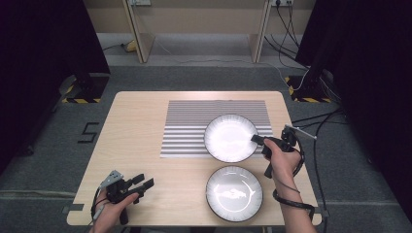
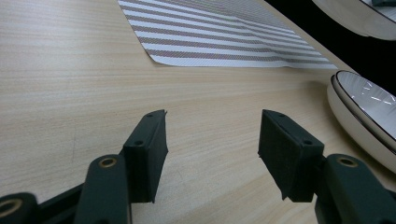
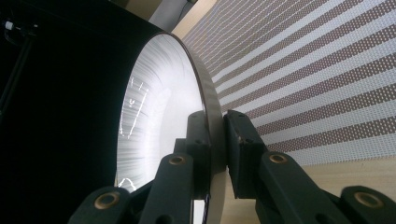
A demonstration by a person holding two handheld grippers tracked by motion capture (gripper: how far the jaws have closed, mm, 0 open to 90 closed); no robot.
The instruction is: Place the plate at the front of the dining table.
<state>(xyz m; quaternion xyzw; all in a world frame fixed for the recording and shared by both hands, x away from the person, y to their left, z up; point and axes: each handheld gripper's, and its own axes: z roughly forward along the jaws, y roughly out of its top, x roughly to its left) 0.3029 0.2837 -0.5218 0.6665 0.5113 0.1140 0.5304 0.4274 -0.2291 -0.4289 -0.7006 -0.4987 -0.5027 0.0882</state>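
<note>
Surface: light wood table [image 1: 141,126] on grey carpet, black curtains on both sides, a wooden desk frame and cables at the far wall. A grey-and-white striped placemat [image 1: 194,126] lies on the table's far centre. A black mark shaped like a 5 sits on the floor left of the table.

Left gripper [image 1: 145,183]: at the near left corner of the table, jaws wide apart with nothing between them, well apart from both bowls. Its own view [image 2: 212,140] shows bare wood between the pads [image 2: 154,144], the placemat corner ahead, and the near bowl [image 2: 369,112] at the right edge.

Near bowl [image 1: 234,193]: white with a dark rim, upright on bare wood at centre front, untouched.

Far bowl [image 1: 230,138]: same kind, over the placemat's right part. Right gripper [image 1: 256,140] has its jaws narrowed on the right rim of this bowl.

View differences: the right gripper view [image 3: 215,149] shows one pad inside the far bowl [image 3: 159,107] and one outside its wall, both pressing, and the bowl tilted off the striped placemat [image 3: 317,79]. The high view does not resolve that grip or tilt.
</note>
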